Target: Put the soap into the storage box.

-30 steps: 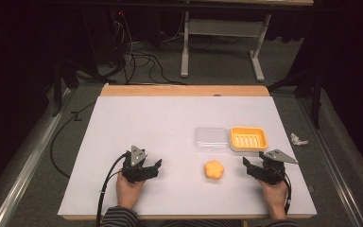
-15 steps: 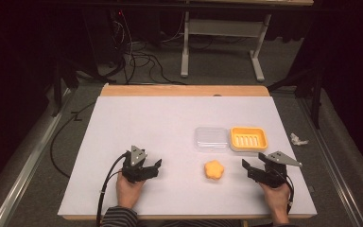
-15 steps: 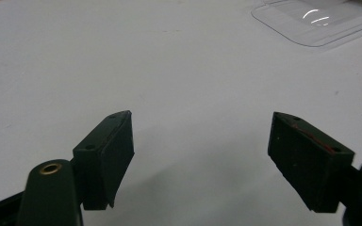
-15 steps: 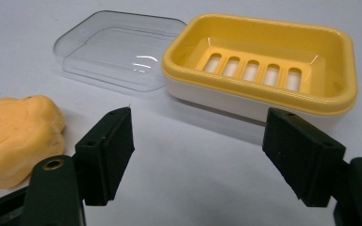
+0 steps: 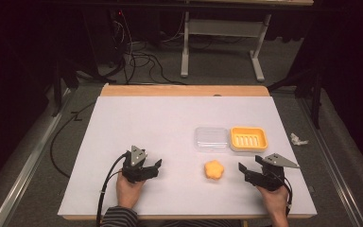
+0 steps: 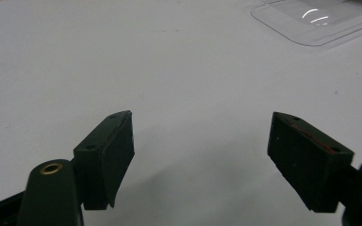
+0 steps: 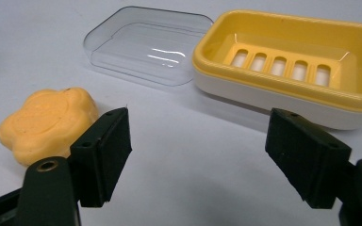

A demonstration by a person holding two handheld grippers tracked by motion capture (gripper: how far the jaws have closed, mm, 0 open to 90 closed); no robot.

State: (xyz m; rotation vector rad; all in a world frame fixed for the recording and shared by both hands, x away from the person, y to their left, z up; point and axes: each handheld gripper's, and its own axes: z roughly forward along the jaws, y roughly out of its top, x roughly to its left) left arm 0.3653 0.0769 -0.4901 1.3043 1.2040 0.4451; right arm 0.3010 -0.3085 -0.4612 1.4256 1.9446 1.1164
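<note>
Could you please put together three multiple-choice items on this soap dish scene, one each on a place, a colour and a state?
1. Where does the clear lid lie relative to the yellow soap dish in the high view?
A. On top of it
B. Beside it, on its left
C. Across the table from it

2. What colour is the flower-shaped soap?
A. Orange
B. Green
C. White

3. How does the right gripper stand?
A. Shut on the soap
B. Shut on the lid
C. Open, holding nothing

Answers:
1. B, the lid lies flat on the white table right next to the dish's left side.
2. A, it shows orange in the high view and the right gripper view.
3. C, its jaws stand wide apart over bare table in the right gripper view.
</note>
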